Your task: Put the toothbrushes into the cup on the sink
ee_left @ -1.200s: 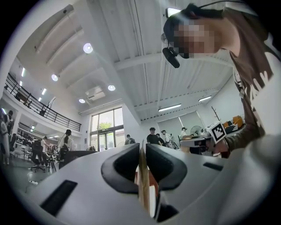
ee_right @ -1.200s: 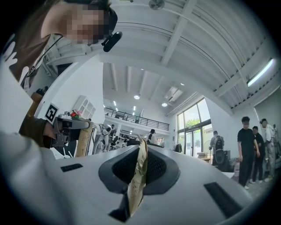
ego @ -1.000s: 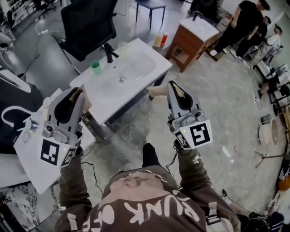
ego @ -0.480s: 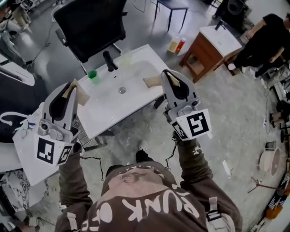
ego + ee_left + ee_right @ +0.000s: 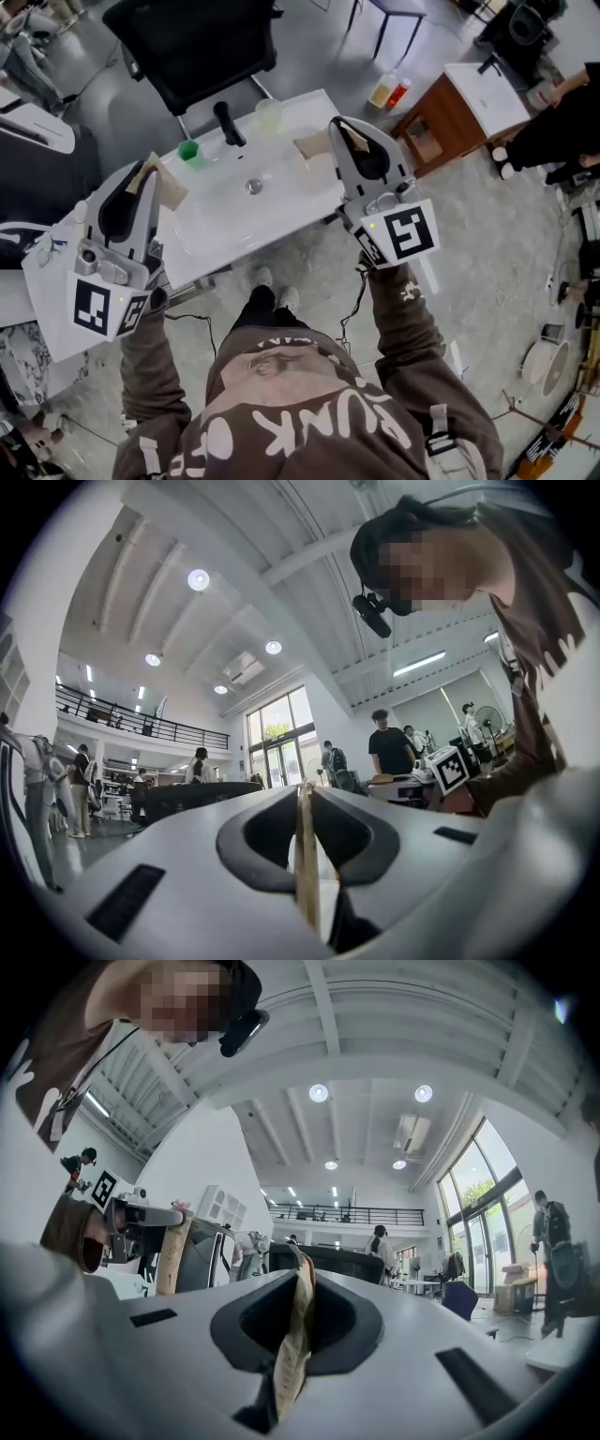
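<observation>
The white sink [image 5: 291,202] lies in front of me in the head view, with a black faucet [image 5: 225,122] at its back. A small green cup [image 5: 190,150] stands left of the faucet and a pale see-through cup [image 5: 269,114] to its right. My left gripper [image 5: 152,174] is upright over the sink's left end, and my right gripper [image 5: 336,131] over its right end. Both are shut with nothing between the tan pads. Both gripper views look up at the ceiling: left gripper [image 5: 302,794], right gripper [image 5: 300,1267]. I cannot make out any toothbrush.
A white table [image 5: 52,291] with small items stands at my left. A black office chair [image 5: 187,37] is behind the sink. A wooden cabinet [image 5: 450,117] with a white top is at the right, with two bottles [image 5: 389,91] beside it. A person [image 5: 562,122] stands far right.
I have stepped closer to the sink. Both grippers, still shut, have moved forward from the sink's front edge to over its two ends.
</observation>
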`<state>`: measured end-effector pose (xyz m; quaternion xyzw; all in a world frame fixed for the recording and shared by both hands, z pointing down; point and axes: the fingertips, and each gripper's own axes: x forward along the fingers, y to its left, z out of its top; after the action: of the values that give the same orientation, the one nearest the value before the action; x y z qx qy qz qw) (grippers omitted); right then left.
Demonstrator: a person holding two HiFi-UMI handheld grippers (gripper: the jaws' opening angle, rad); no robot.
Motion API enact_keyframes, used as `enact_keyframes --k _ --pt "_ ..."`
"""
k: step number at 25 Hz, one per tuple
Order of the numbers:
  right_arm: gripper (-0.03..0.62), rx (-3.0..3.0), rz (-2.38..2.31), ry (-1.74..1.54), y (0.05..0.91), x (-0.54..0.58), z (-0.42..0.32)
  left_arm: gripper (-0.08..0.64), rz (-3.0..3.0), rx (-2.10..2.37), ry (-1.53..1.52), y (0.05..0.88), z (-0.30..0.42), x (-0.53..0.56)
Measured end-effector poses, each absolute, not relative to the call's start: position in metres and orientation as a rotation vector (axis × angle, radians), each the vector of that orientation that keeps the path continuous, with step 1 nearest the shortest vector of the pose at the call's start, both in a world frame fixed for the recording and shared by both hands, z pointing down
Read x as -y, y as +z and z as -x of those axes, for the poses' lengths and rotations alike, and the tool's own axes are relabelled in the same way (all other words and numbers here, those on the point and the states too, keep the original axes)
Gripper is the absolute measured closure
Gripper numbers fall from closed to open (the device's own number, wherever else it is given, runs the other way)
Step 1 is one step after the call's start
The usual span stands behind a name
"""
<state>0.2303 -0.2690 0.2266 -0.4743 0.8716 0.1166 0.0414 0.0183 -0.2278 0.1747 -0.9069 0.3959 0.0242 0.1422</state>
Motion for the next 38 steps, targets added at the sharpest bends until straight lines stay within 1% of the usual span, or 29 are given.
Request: enact_keyframes --k 12,20,29,38 --pt "0.578 -2.786 1.397 0.326 0.277 0.412 -0.199 0.511 2.604 -1.253 0.099 0.204 0.006 0.329" --pt "0.578 -2.888 1.404 0.255 0.363 0.504 -0.170 0.511 2.605 -1.293 0.096 0.223 0.031 0.386" --pt "0.578 -2.983 1.405 0.185 0.431 0.537 -0.146 0.511 2.637 -1.308 0.079 0.244 0.045 0.418" --pt "0.578 -3.025 1.446 0.151 0.475 0.548 -0.141 0.511 2.691 -1.316 0.134 0.252 0.048 0.426"
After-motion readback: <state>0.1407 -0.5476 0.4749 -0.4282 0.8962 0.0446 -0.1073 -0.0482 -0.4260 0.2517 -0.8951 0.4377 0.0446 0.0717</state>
